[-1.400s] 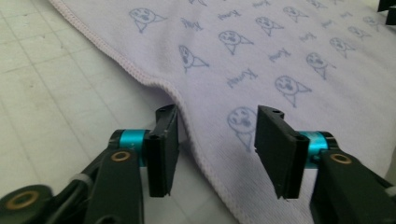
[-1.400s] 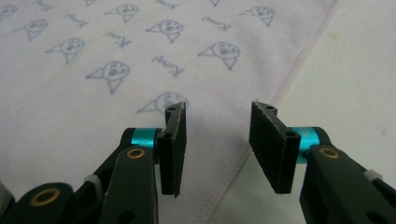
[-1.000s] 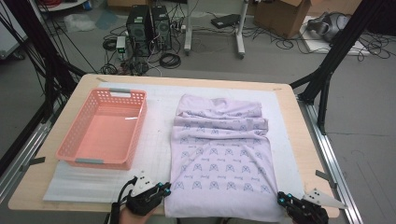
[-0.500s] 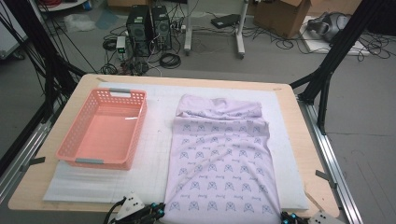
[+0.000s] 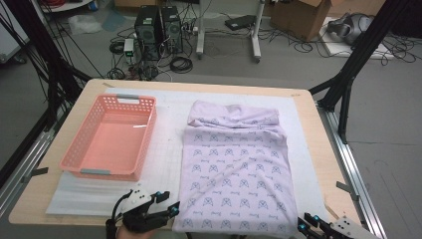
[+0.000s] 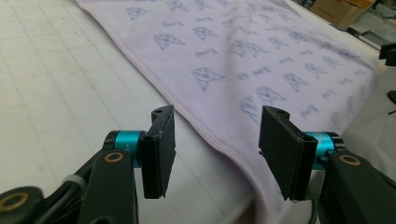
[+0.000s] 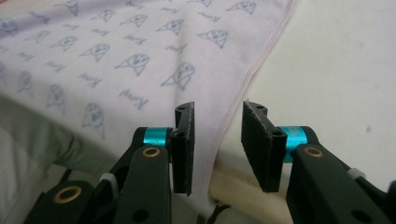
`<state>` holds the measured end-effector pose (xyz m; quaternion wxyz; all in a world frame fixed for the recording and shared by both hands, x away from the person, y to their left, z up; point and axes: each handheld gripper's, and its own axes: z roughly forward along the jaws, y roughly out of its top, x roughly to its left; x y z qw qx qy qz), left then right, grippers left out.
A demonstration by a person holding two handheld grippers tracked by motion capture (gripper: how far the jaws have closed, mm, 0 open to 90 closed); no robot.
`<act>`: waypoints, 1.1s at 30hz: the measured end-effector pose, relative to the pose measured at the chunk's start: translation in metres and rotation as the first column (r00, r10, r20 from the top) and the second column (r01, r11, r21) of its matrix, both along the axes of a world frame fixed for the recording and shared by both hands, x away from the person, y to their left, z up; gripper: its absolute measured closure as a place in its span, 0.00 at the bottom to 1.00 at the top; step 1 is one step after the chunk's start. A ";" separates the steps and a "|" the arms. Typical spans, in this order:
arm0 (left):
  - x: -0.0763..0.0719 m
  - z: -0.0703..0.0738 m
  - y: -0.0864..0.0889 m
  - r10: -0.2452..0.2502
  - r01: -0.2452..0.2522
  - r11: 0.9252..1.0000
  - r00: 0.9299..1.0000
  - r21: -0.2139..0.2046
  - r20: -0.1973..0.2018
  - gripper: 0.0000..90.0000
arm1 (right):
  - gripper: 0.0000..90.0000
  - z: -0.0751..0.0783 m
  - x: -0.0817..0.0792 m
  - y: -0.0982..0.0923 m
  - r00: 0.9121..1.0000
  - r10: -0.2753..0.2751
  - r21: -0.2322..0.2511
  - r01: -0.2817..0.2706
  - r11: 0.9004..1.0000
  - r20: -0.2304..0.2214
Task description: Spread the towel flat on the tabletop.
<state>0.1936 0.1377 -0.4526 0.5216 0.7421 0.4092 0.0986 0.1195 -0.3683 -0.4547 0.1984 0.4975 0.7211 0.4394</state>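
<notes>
Lilac cloth (image 5: 236, 172), near corners between both opened tongs

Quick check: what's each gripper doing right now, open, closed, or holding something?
Left gripper: open, just been opening; lilac printed cloth edge lies between the fingers, not pinched.
Right gripper: open, just been opening; the cloth's hem sits in the gap, unpinched.

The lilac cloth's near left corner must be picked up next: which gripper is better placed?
Left. The left gripper, jaws just opened, sits beside that corner of the lilac cloth; the right gripper is at the opposite corner.
</notes>
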 end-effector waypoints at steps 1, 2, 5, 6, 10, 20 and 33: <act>0.004 0.000 0.000 -0.005 0.005 1.000 1.000 0.000 -0.004 0.51 | 0.71 0.000 0.003 0.001 1.000 -0.005 -0.003 0.005 1.000 0.001; 0.007 -0.001 -0.001 -0.005 0.005 1.000 1.000 -0.004 -0.006 0.51 | 0.70 0.000 0.005 0.001 1.000 -0.008 -0.003 0.008 1.000 0.005; 0.012 -0.001 -0.004 -0.012 0.012 1.000 1.000 -0.005 -0.009 0.51 | 0.70 0.001 0.012 0.004 1.000 -0.016 -0.015 0.016 1.000 0.004; 0.012 0.000 -0.005 -0.015 0.015 1.000 1.000 -0.007 -0.004 0.51 | 0.69 0.001 0.014 0.005 1.000 -0.013 -0.022 0.013 1.000 0.003; 0.018 0.001 -0.007 -0.028 0.028 1.000 1.000 -0.005 0.005 0.50 | 0.68 0.004 0.025 0.008 1.000 -0.007 -0.039 0.008 0.999 0.018; 0.044 0.000 -0.016 -0.028 0.029 0.999 0.999 0.039 -0.032 0.49 | 0.67 0.003 0.062 0.005 1.000 0.012 -0.076 -0.011 0.997 0.003; 0.044 -0.001 -0.038 -0.073 0.070 0.970 0.997 0.233 0.006 0.92 | 0.96 0.001 0.086 0.008 0.998 0.026 -0.085 -0.031 0.996 -0.061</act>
